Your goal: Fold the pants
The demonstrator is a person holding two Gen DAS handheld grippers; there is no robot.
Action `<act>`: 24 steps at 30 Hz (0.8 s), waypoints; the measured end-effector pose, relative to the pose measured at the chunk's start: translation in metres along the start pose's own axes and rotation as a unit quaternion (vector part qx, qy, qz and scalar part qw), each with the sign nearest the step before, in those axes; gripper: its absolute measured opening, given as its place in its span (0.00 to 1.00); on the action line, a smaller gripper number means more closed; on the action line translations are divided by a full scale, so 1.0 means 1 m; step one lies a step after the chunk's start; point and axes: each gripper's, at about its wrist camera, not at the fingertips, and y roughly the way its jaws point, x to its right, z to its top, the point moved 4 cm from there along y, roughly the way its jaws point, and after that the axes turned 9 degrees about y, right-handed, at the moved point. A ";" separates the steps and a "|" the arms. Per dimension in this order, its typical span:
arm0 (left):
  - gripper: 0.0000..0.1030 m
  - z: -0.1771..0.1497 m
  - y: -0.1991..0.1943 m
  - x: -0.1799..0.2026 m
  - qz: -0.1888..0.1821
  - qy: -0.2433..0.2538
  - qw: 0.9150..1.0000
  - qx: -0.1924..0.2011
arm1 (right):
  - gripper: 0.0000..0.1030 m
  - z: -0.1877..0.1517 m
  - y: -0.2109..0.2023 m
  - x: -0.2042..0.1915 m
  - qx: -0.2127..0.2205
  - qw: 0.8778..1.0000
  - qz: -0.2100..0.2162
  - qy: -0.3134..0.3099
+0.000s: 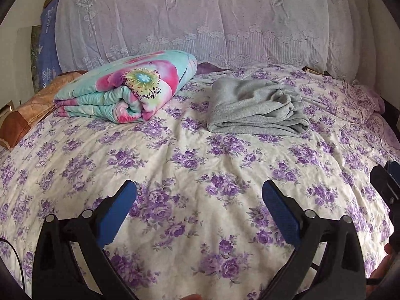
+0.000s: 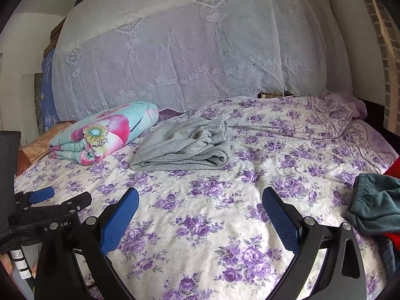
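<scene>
Grey fleece pants (image 1: 257, 110) lie folded in a thick bundle on the floral bed sheet (image 1: 200, 165), far ahead of both grippers; they also show in the right wrist view (image 2: 182, 150). My left gripper (image 1: 199, 190) is open and empty, low over the near part of the bed. My right gripper (image 2: 200, 197) is open and empty too, beside the left one, which shows at the left edge (image 2: 60, 197). A dark teal garment with an elastic cuff (image 2: 375, 207) lies at the right edge of the bed.
A folded floral quilt (image 1: 127, 92) lies left of the grey pants, with a brown pillow (image 1: 32, 110) beyond it. A white lace cover (image 1: 200, 20) drapes the stack behind the bed. A lilac pillow (image 2: 337, 115) sits at the far right.
</scene>
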 end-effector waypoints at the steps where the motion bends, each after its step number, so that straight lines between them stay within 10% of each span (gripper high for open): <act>1: 0.95 0.001 -0.003 0.001 0.005 0.004 1.000 0.004 | 0.97 0.000 -0.001 -0.001 0.001 1.000 -0.001 -0.002; 24: 0.95 0.003 -0.017 0.009 0.022 0.034 0.999 0.026 | 0.97 -0.003 0.003 0.005 -0.019 1.000 0.000 0.012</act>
